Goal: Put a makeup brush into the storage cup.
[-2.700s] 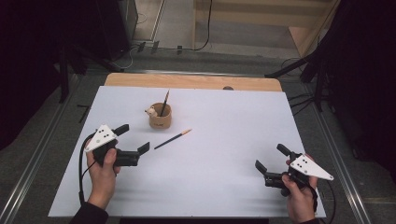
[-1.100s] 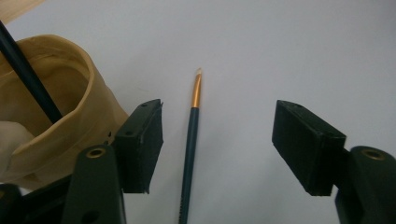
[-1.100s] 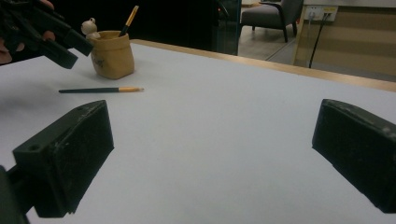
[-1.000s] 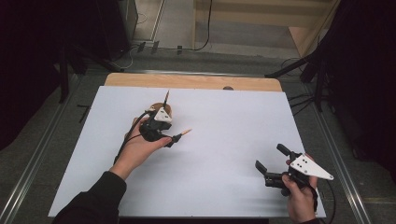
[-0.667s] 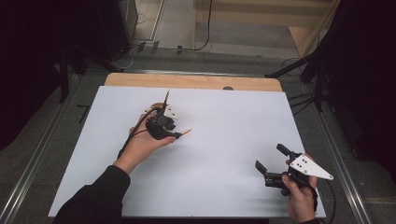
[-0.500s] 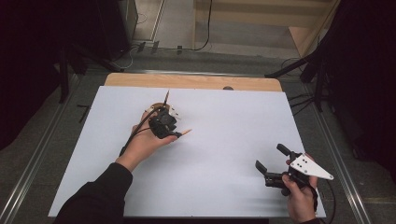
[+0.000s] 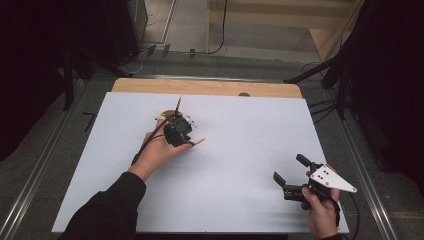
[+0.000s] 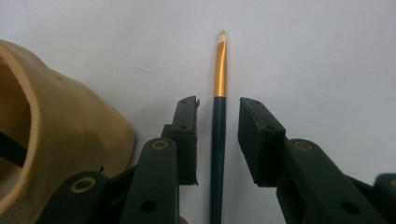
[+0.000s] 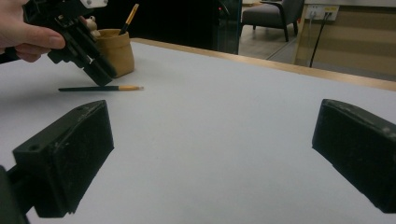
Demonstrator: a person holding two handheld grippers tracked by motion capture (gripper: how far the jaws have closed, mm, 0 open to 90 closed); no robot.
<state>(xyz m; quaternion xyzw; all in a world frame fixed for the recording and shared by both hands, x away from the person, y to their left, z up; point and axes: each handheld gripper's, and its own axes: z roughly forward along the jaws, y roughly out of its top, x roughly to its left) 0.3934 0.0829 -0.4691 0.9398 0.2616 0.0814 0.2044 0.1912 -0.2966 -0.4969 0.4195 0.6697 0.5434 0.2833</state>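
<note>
A dark-handled paintbrush (image 8: 219, 70) with a gold ferrule lies flat on the white table (image 7: 240, 150), beside a tan cup (image 8: 60, 140). My left gripper (image 8: 217, 105) is open and tilted down over it. One jaw stands on each side of the handle, with a gap on both sides. In the high view the left gripper (image 7: 184, 142) covers most of the brush, whose tip (image 7: 199, 141) pokes out to the right. The cup (image 7: 167, 117) behind it holds a second brush (image 7: 178, 104). My right gripper (image 7: 289, 168) rests open near the front right with nothing between its jaws.
A wooden strip (image 7: 210, 87) runs along the table's far edge. The right gripper view looks across the bare white surface to the left gripper (image 9: 100, 72), the brush (image 9: 100, 88) and the cup (image 9: 114, 51). Metal rails flank the table.
The left hand has gone from the front left of the table up to the brush beside the cup and lowered its jaws around the handle. The right gripper has stayed put.
</note>
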